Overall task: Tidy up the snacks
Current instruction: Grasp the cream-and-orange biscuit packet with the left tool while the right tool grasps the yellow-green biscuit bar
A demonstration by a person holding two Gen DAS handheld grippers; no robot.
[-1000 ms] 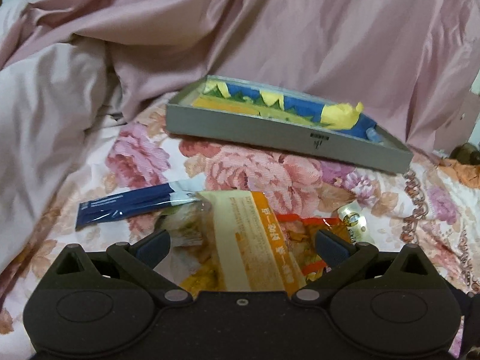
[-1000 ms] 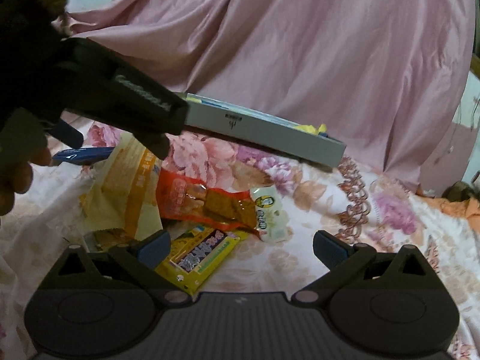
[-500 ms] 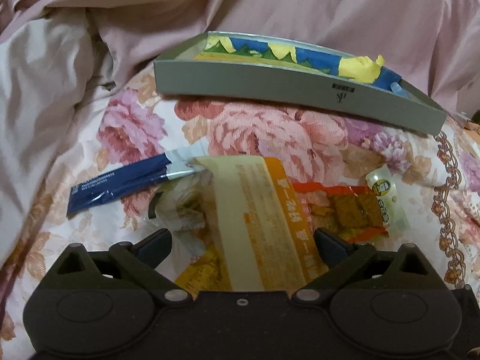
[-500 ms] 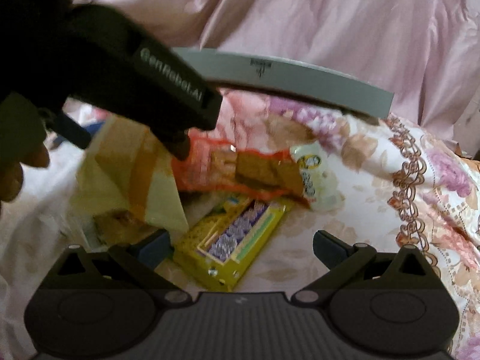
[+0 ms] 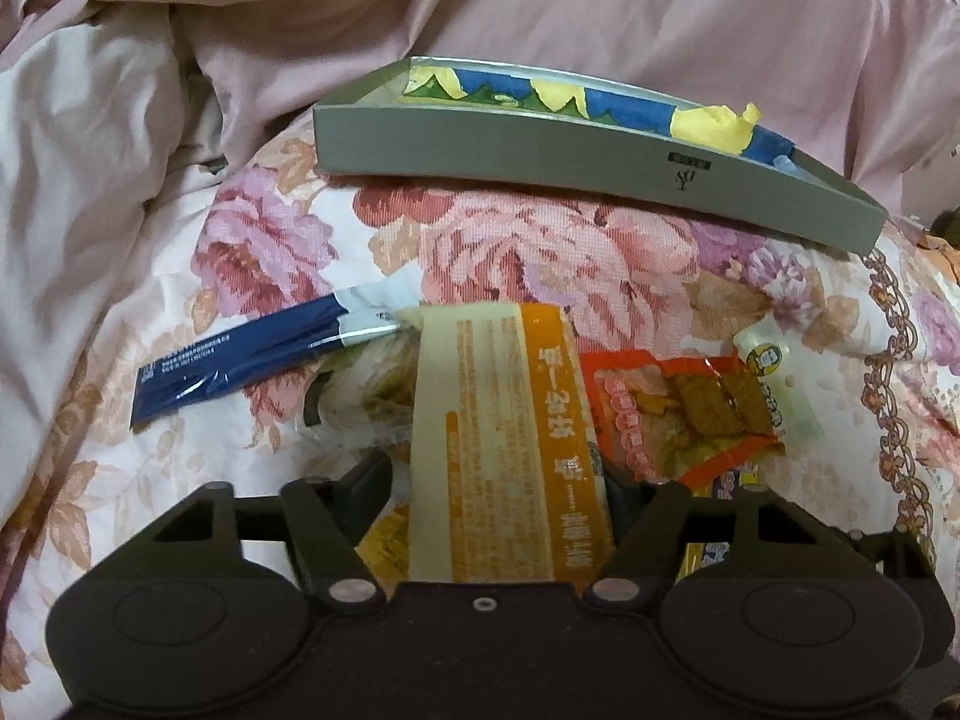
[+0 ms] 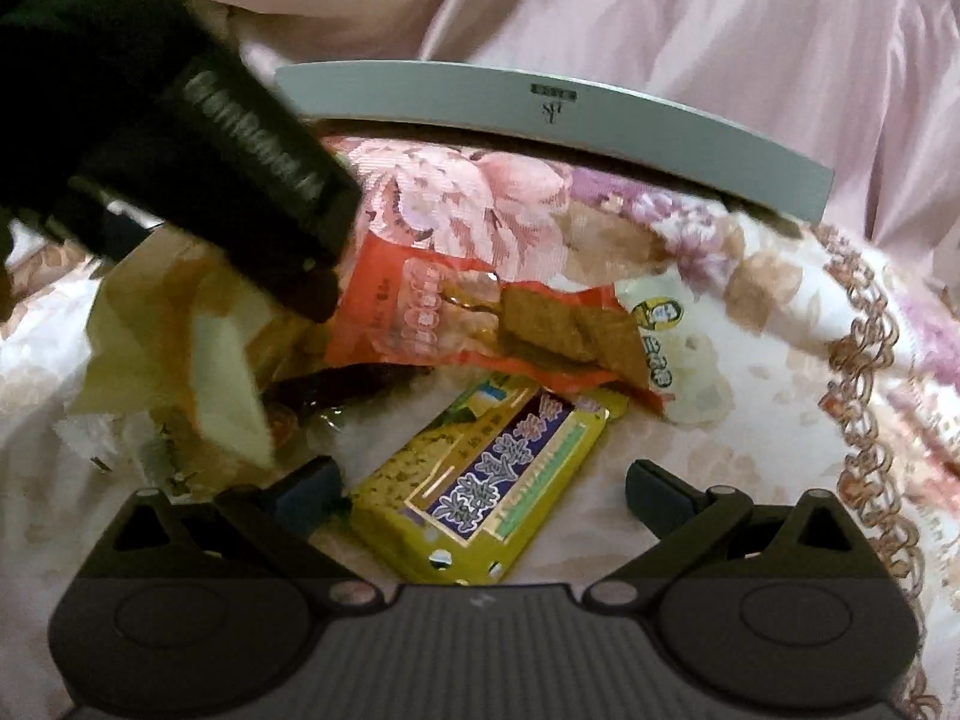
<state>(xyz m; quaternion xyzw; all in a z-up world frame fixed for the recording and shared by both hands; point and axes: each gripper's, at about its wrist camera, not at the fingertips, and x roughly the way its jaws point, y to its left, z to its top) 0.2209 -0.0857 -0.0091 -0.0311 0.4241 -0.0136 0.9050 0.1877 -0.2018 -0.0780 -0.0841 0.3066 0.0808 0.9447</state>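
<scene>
Two sets of tongs are working over the bed: the left tongs are pinching the cream-and-orange packet, the right tongs are gaping wide around the yellow bar. Risk: that slack packet may be slipping, dragging the overlapped red pouch. Beyond, the grey tray is waiting; its label is proving unreadable.

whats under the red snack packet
The yellow packet pokes out from beneath the red packet; its far end is covered, so anything else there is hidden.
</scene>
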